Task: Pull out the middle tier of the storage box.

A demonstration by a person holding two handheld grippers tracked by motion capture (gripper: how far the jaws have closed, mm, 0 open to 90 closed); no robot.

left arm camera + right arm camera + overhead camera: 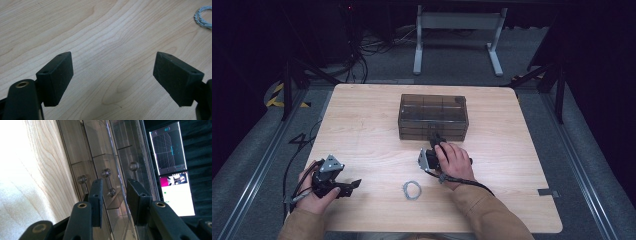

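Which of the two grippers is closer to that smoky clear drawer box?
The right gripper is closer, right at the front of the drawer box by its knobs. The left gripper sits far back near the table's front left edge.

Around you: a light wooden table on grey floor. A white stand sits beyond it, with cables at left. Yellow-black tape marks the floor. Surroundings dark; two lit screens glow past the table.

A smoky, see-through brown drawer box, black jaws, pale wood-grain table, seemingly grey-blue cord loop.
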